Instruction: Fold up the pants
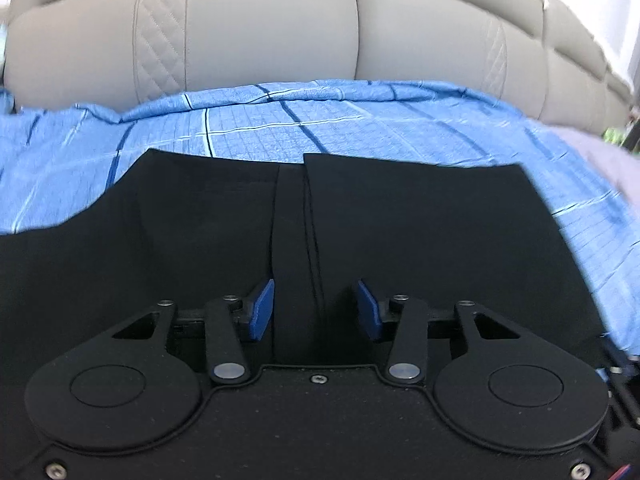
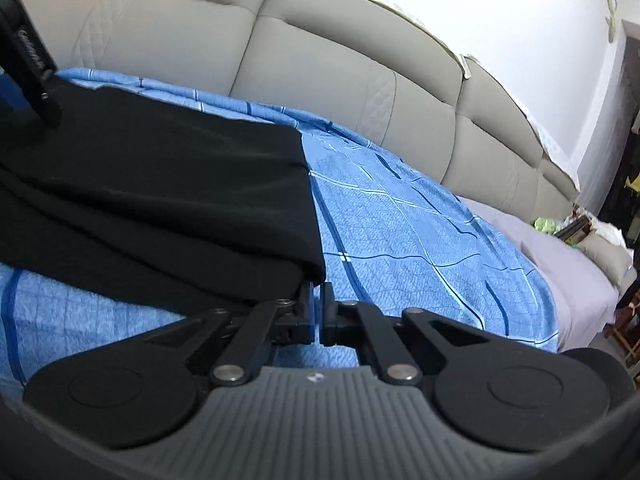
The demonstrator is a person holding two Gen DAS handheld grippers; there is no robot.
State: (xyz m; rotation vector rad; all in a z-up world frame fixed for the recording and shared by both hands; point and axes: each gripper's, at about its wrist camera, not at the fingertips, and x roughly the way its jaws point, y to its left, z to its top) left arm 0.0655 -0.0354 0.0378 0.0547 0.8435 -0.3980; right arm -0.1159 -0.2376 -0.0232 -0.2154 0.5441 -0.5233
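Smooth black pants (image 1: 224, 216) on the quilted blue bedspread (image 1: 360, 128) — left tool (image 1: 316, 308) released, right tool (image 2: 318, 292) clenched on their corner

The right gripper (image 2: 317, 300) has its fingers nearly closed, pinching the near corner of the black pants (image 2: 168, 184) at the fingertips. The pants stretch away to the left of the fingers, layered over a blue quilt (image 2: 420, 232). Beyond the fingertips stands a beige padded headboard (image 2: 332, 64). Far left, part of the other gripper (image 2: 28, 64) touches the cloth.
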